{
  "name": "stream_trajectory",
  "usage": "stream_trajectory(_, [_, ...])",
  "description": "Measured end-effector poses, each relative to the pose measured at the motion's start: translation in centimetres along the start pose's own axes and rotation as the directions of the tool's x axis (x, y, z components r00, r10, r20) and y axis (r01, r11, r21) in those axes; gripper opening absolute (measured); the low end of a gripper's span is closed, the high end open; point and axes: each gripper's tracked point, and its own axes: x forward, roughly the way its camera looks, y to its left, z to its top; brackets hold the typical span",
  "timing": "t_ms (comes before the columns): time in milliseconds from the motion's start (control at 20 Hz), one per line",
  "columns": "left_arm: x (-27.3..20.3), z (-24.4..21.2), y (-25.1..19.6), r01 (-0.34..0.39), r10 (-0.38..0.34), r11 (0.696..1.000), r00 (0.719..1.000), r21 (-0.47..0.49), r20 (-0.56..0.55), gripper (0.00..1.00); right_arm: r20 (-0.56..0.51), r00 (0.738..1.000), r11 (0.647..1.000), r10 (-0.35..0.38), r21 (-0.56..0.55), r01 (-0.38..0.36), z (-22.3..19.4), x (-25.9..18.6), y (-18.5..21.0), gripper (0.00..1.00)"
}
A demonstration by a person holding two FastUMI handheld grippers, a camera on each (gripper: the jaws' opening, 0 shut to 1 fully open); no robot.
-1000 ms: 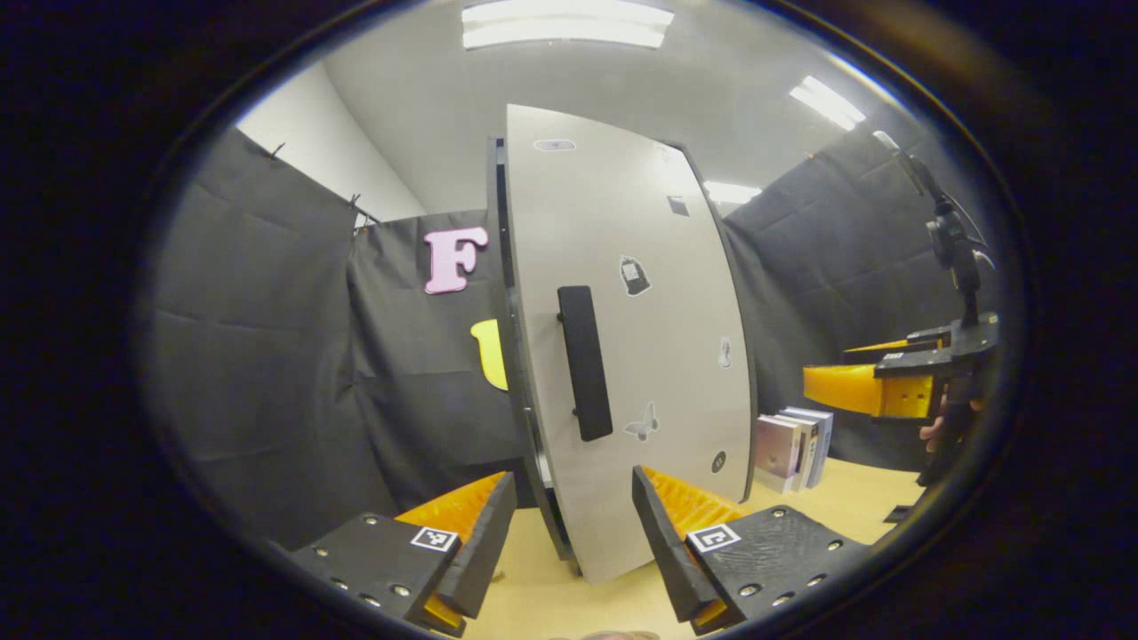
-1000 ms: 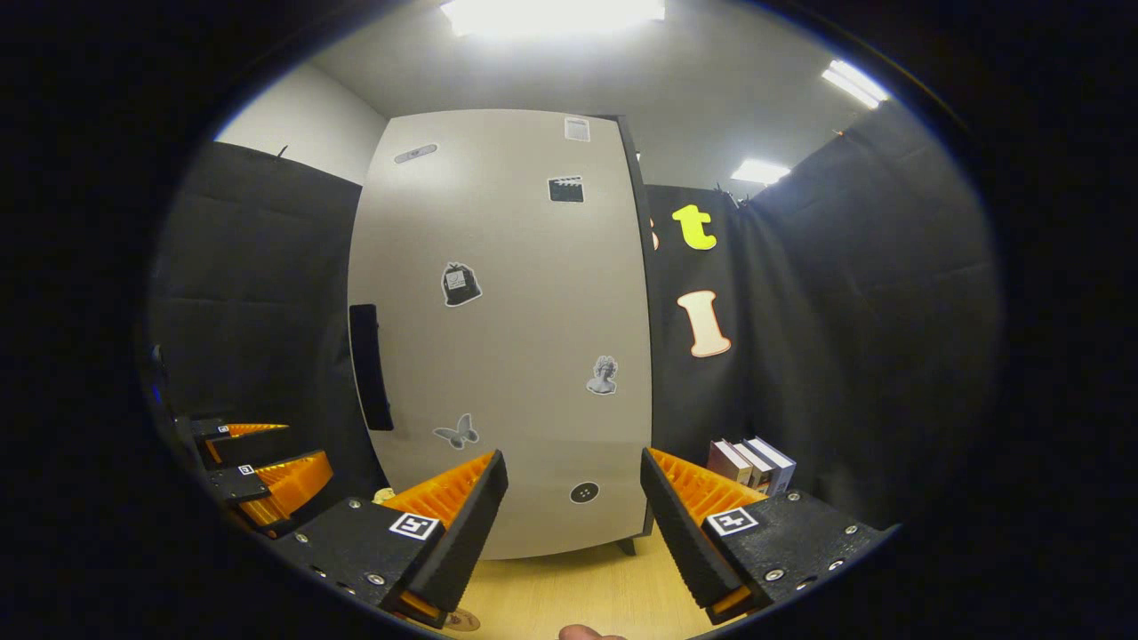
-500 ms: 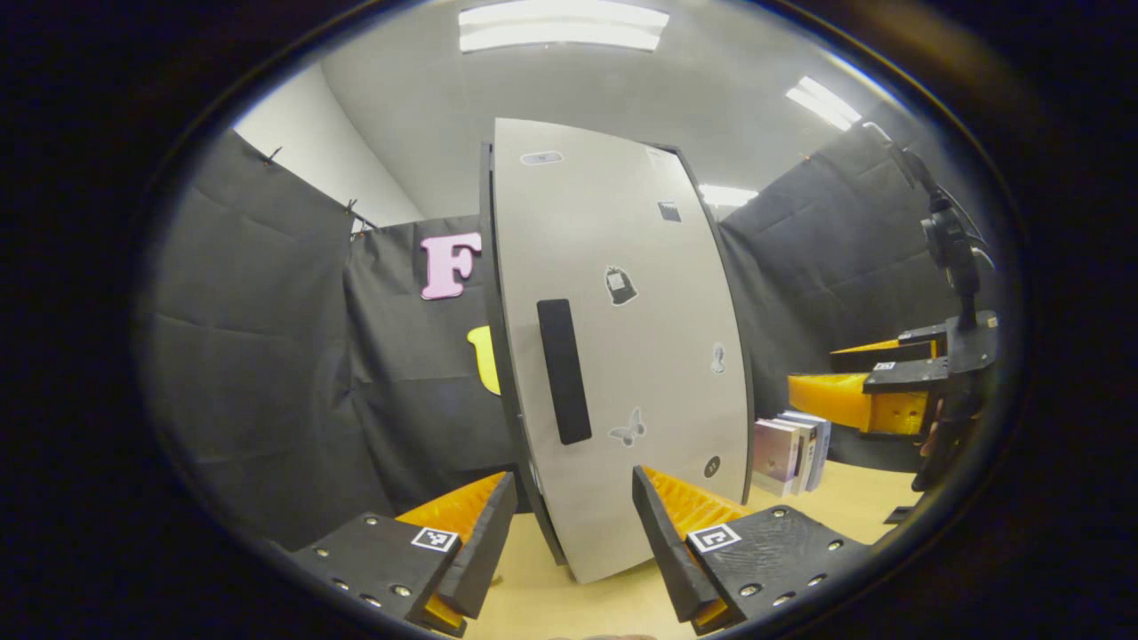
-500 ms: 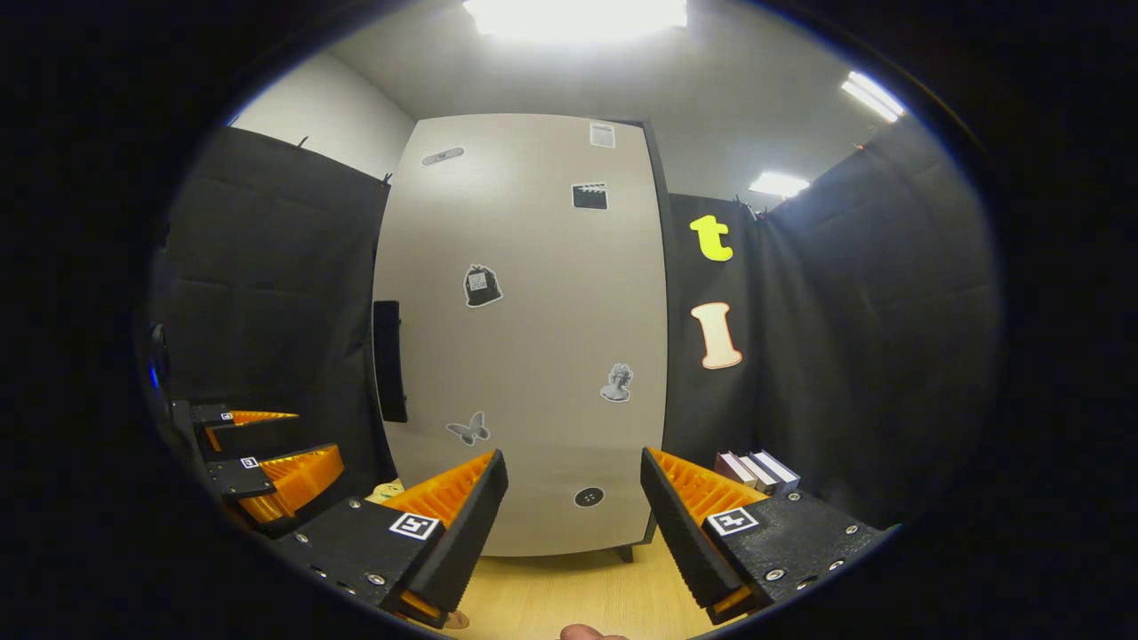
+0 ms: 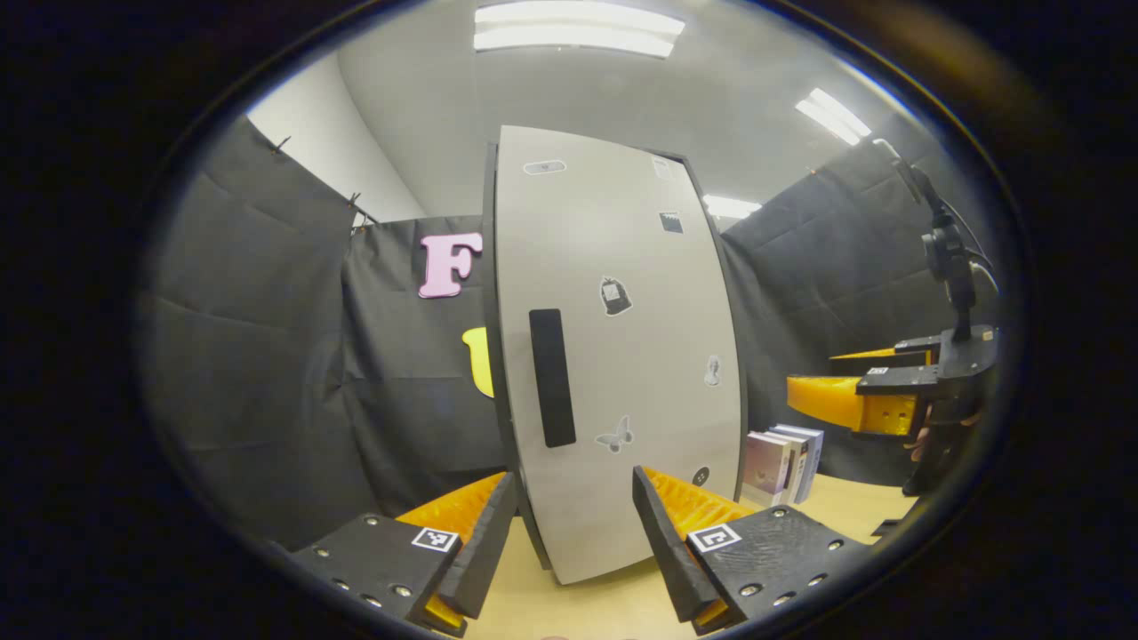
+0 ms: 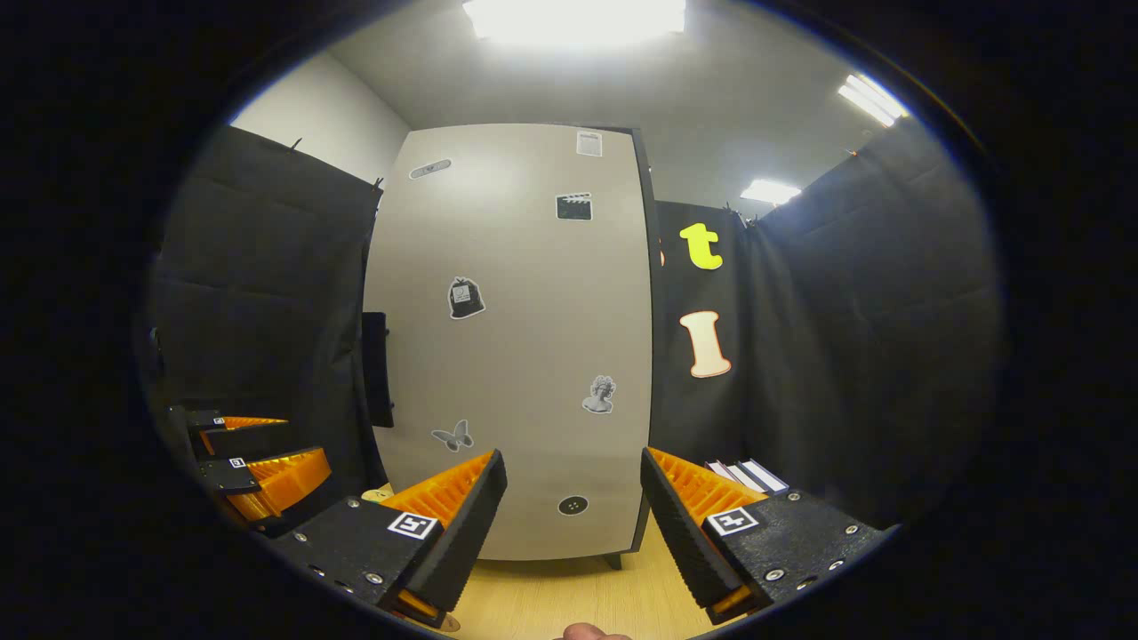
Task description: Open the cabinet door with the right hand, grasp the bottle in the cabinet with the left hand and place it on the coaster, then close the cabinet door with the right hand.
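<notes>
The cabinet's pale grey door (image 5: 622, 356) stands shut, with stickers on it and a black vertical handle (image 5: 551, 378) near its left edge. The bottle is hidden behind the door. My left gripper (image 5: 569, 533) is open and empty, a short way in front of the door's lower part. In the right gripper view the same door (image 6: 516, 338) faces me, its handle (image 6: 376, 369) at the left edge. My right gripper (image 6: 573, 524) is open and empty, in front of the door and apart from it. A sliver of a round brown disc (image 6: 442, 626), perhaps the coaster, lies below its left finger.
The cabinet rests on a light wooden table (image 5: 613, 604). A few books (image 5: 782, 458) stand to the cabinet's right. In the left gripper view the right gripper (image 5: 813, 375) hangs at the far right; in the right gripper view the left gripper (image 6: 302, 442) is at the lower left.
Both grippers have drifted slightly, so the cabinet sits a little further left in the left gripper view. The door stays shut and both grippers stay open.
</notes>
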Motion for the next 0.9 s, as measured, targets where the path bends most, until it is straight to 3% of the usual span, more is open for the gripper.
stream_trajectory(150, [-0.2,1.6,-0.1,0.012,-0.008,0.997,0.998,-0.074,0.055,0.82,0.012,1.000,1.000,0.001,0.005,-0.001,0.4,-0.3,0.1,0.94])
stream_trajectory(200, [0.0,2.2,0.6,0.003,0.003,0.997,0.998,-0.080,0.069,0.78,0.015,1.000,1.000,0.004,-0.001,-0.004,0.5,-0.3,0.1,0.94])
stream_trajectory(300, [0.0,2.9,1.8,-0.033,0.037,0.998,0.996,-0.058,0.085,0.75,0.014,1.000,1.000,0.008,-0.007,-0.008,0.5,-0.4,0.2,0.94])
stream_trajectory(450, [0.5,2.0,1.7,-0.043,0.043,0.999,0.997,0.003,0.064,0.82,0.022,1.000,1.000,0.003,-0.002,-0.003,0.7,-0.5,0.0,0.94])
stream_trajectory(500, [0.7,1.7,1.3,-0.038,0.038,0.999,0.998,-0.003,0.055,0.75,0.023,1.000,1.000,0.002,0.003,-0.002,0.7,-0.6,0.0,0.94])
stream_trajectory(550, [0.7,1.6,0.8,-0.020,0.021,0.999,0.998,-0.029,0.059,0.75,0.023,1.000,1.000,0.002,0.006,-0.002,0.7,-0.5,0.0,0.94])
stream_trajectory(650, [0.5,2.0,0.3,-0.002,0.007,0.998,0.997,-0.069,0.077,0.82,0.016,1.000,1.000,0.000,0.004,0.000,0.5,-0.4,-0.1,0.94])
stream_trajectory(850, [0.5,2.2,0.9,-0.018,0.024,0.997,0.996,-0.069,0.087,0.75,0.012,1.000,1.000,-0.002,-0.004,0.003,0.3,-0.2,-0.1,0.94])
stream_trajectory(900, [0.9,2.4,0.8,-0.017,0.023,0.997,0.995,-0.070,0.092,0.86,0.010,1.000,1.000,0.000,-0.006,0.001,0.3,-0.2,-0.1,0.94])
